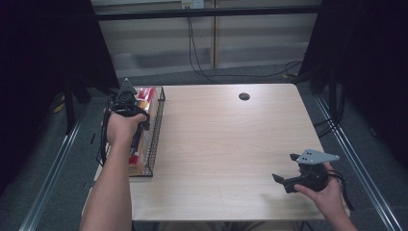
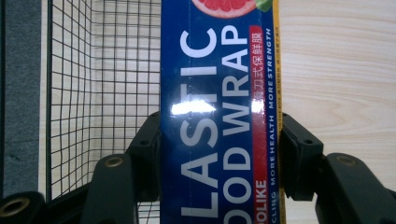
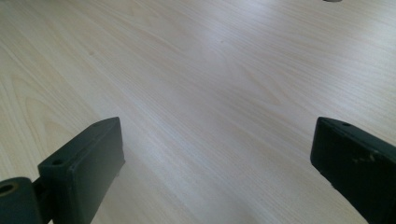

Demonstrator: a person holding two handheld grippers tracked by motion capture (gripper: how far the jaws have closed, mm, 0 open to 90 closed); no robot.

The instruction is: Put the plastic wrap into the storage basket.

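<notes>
A pale wooden table [image 1: 216, 144] stands on grey carpet, with black curtains to either side and cables trailing along the wall behind it. Near its far edge there is a small round dark hole [image 1: 244, 96].

Along the table's left edge sits a long black wire basket [image 1: 156, 130], its mesh walls upright. In the left gripper view the basket's floor and side grid lie to the left of the box, with bare table wood to the right.

Over that basket the left gripper [image 1: 129, 108] is clamped on a blue box of plastic food wrap [image 2: 219, 116]. Both black pads press flat against the box's long sides, and the box runs lengthwise away from the camera, its white lettering and a grapefruit picture facing up. From above, the box's red and orange end shows just beyond the hand, inside the basket.

At the near right corner of the table the right gripper [image 1: 284, 174] is held low, its jaws spread wide apart with nothing but bare wood between them.
</notes>
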